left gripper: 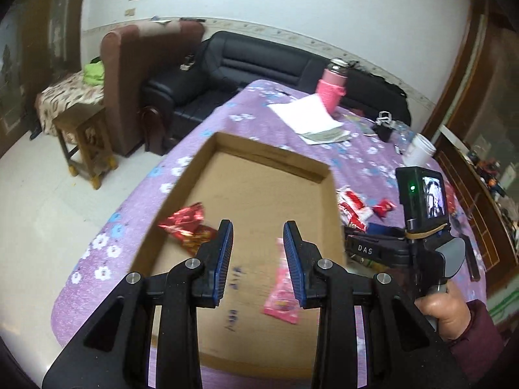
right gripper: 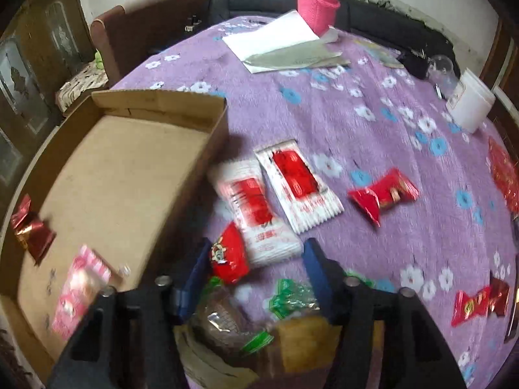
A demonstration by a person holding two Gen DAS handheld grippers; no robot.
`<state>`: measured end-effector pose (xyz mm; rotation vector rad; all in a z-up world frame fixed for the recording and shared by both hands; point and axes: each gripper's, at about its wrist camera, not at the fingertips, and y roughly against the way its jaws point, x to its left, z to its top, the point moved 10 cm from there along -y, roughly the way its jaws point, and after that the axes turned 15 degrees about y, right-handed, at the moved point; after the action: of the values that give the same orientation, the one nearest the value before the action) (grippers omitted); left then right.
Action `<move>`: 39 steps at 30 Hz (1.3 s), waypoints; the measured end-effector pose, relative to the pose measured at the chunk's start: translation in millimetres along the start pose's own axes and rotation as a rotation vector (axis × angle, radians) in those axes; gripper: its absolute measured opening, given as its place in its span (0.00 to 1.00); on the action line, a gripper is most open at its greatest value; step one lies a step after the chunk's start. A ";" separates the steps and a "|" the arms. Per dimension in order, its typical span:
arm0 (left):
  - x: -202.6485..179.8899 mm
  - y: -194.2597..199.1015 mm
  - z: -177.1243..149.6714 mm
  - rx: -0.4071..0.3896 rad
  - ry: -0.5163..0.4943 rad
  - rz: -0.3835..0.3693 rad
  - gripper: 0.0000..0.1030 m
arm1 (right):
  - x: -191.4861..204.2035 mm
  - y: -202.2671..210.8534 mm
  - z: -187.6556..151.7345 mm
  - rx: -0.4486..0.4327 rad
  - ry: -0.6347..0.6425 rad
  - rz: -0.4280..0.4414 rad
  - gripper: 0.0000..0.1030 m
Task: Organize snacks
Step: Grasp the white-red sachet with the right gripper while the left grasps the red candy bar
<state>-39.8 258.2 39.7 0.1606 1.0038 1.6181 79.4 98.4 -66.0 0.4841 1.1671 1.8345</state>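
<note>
Currently, the right claw (right gripper: 256,264) stands open and empty above the red snack packet (right gripper: 228,254) on the tabletop (right gripper: 373,136) beside the cardboard tray (right gripper: 181,175), the left claw (left gripper: 258,253) open over it; the packet looks light, soft and slippery, so grip mid-body.

pink snack (left gripper: 281,295), red snacks (left gripper: 188,223) in cardboard tray (left gripper: 266,157)

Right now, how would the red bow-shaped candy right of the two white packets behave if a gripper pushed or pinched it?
The red candy looks small and light, so it would probably slide on the cloth. Its twisted foil ends look likely to crumple if pinched.
</note>
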 end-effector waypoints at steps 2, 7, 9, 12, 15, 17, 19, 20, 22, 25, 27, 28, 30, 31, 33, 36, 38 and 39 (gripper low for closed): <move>-11.1 -0.2 -5.2 0.010 -0.019 -0.022 0.31 | -9.8 6.1 -14.7 0.012 -0.004 -0.011 0.52; -40.1 -4.7 -24.4 0.060 -0.080 -0.085 0.31 | -59.7 28.9 -70.1 0.037 -0.089 -0.023 0.53; -55.9 -9.2 -35.7 0.090 -0.110 -0.108 0.31 | -81.7 37.5 -93.5 0.057 -0.126 -0.045 0.54; -79.0 -13.1 -52.2 0.131 -0.148 -0.145 0.31 | -105.7 51.8 -118.4 0.067 -0.186 -0.019 0.55; -96.6 -13.7 -66.6 0.160 -0.189 -0.171 0.31 | -118.7 83.4 -128.0 -0.059 -0.267 0.095 0.60; -106.5 -16.1 -75.5 0.177 -0.215 -0.175 0.31 | -134.4 101.2 -133.8 -0.114 -0.293 0.065 0.62; -115.0 -20.3 -84.7 0.195 -0.234 -0.177 0.31 | -142.6 108.0 -136.5 -0.135 -0.281 0.029 0.62; -118.7 -22.6 -89.1 0.206 -0.241 -0.180 0.31 | -142.3 106.9 -136.8 -0.131 -0.275 0.029 0.62; -126.7 -25.9 -99.0 0.231 -0.259 -0.187 0.31 | -134.9 101.0 -135.8 -0.124 -0.268 0.061 0.62; -140.7 -28.5 -117.3 0.266 -0.324 -0.200 0.31 | -124.7 92.6 -125.0 -0.133 -0.241 0.077 0.62; -149.8 -31.2 -131.7 0.300 -0.375 -0.216 0.31 | -119.6 83.5 -113.3 -0.141 -0.228 0.084 0.62; -153.8 -32.9 -139.4 0.321 -0.395 -0.227 0.31 | -119.0 75.1 -106.1 -0.138 -0.222 0.082 0.62; -159.2 -37.0 -152.6 0.357 -0.431 -0.239 0.31 | -116.7 63.4 -96.3 -0.123 -0.207 0.064 0.62; -161.6 -38.9 -158.2 0.368 -0.453 -0.241 0.31 | -115.6 56.3 -92.9 -0.109 -0.197 0.056 0.62; -166.8 -42.3 -168.4 0.386 -0.505 -0.245 0.31 | -114.7 43.8 -91.4 -0.077 -0.188 0.047 0.59; -175.4 -46.4 -179.1 0.401 -0.575 -0.249 0.31 | -117.7 43.6 -90.9 -0.079 -0.183 0.029 0.32; -179.9 -51.0 -180.9 0.405 -0.594 -0.243 0.31 | -121.9 45.6 -94.9 -0.087 -0.222 0.076 0.29; -182.2 -52.3 -180.2 0.406 -0.593 -0.246 0.31 | -124.8 46.3 -97.3 -0.092 -0.240 0.090 0.28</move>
<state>-48.5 7.5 -34.7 0.7203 0.8293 1.0307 55.9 -64.5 -56.9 0.6931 0.9079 1.8392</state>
